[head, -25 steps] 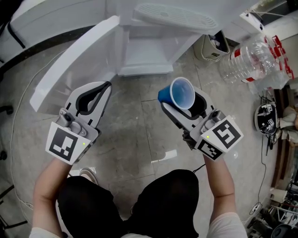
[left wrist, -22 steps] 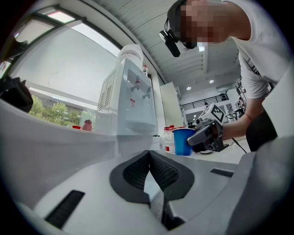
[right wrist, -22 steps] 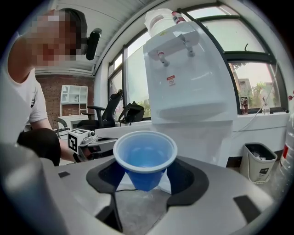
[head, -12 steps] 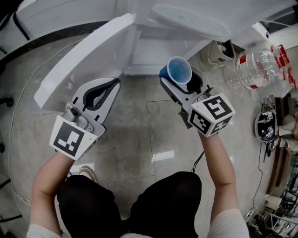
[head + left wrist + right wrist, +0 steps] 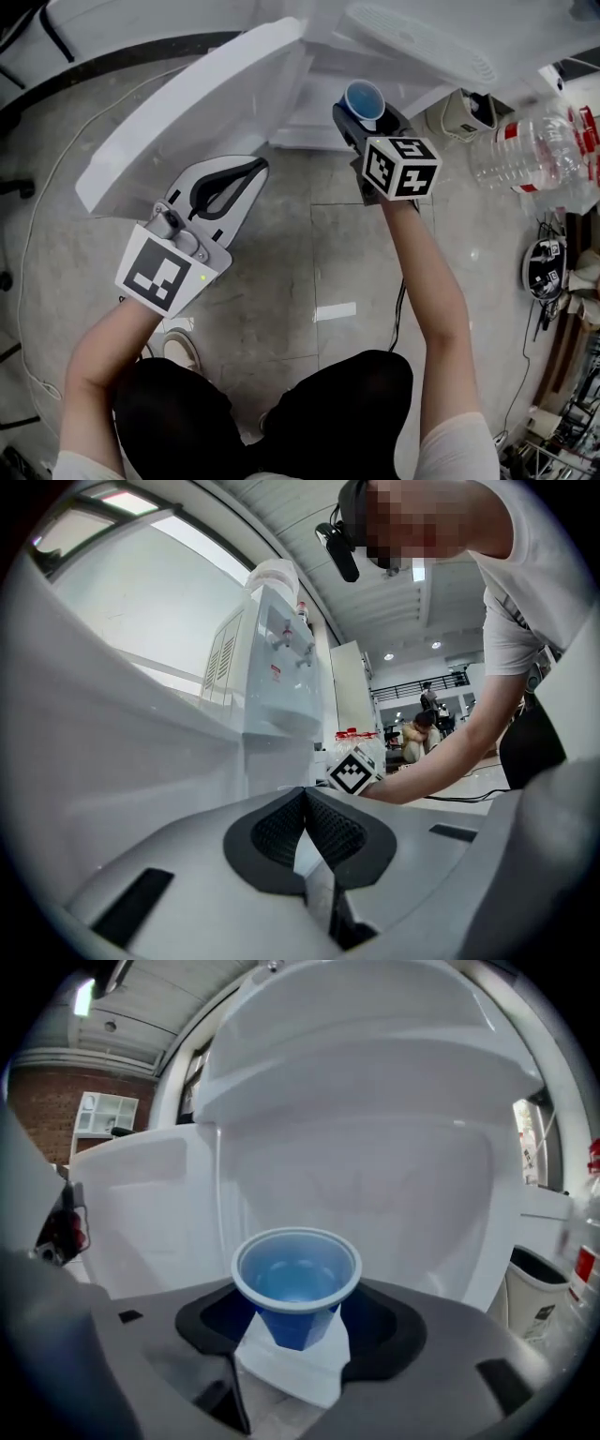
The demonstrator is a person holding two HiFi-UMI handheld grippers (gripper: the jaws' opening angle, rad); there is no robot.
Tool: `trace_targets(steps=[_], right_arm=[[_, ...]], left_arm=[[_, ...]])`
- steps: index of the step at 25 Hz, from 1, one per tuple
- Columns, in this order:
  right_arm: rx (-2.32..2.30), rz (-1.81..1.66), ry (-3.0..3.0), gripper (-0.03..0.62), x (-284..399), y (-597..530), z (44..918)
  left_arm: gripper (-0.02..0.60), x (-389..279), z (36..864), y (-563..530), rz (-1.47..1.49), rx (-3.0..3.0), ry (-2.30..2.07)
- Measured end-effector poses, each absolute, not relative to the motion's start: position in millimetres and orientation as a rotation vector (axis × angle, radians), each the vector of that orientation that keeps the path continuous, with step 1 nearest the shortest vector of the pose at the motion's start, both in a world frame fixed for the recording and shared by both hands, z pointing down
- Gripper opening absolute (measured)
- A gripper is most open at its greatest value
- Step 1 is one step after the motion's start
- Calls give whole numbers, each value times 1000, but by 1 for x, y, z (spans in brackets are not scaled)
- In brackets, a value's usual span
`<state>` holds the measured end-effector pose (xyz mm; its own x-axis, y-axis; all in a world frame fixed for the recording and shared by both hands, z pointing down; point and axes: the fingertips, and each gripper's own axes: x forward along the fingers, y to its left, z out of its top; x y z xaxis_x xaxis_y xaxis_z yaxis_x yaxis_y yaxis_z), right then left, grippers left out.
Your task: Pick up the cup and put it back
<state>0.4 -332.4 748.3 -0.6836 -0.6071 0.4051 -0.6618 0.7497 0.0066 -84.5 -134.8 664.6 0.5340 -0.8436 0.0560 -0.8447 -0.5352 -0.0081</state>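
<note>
Lying under a cut-off white water dispenser (image 5: 403,42), grey floor tiles (image 5: 281,272) are seen. A blue plastic cup (image 5: 364,97) is pinched by the right gripper (image 5: 367,118); the left gripper (image 5: 259,167) is pressed together.

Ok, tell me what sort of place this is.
Probably an open workshop or lab-style office. A white water dispenser stands on a polished tile floor, spare water bottles sit nearby, and the left gripper view shows a high industrial ceiling with people further back.

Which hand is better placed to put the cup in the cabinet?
Right. The right tool grips the blue cup at the open white cabinet; the left tool is shut, empty, farther back.
</note>
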Motion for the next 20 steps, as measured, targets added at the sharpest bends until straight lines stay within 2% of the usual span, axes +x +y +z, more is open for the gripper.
trace_targets(steps=[6, 15, 20], right_arm=[[1071, 74, -2377, 291, 8, -377, 809], [1108, 218, -2431, 291, -22, -395, 838], [1125, 188, -2346, 293, -24, -408, 860]], left_arm=[[23, -84, 683, -128, 87, 2667, -1474], [23, -89, 699, -115, 164, 2622, -1450], [23, -98, 699, -107, 230, 2614, -1473]])
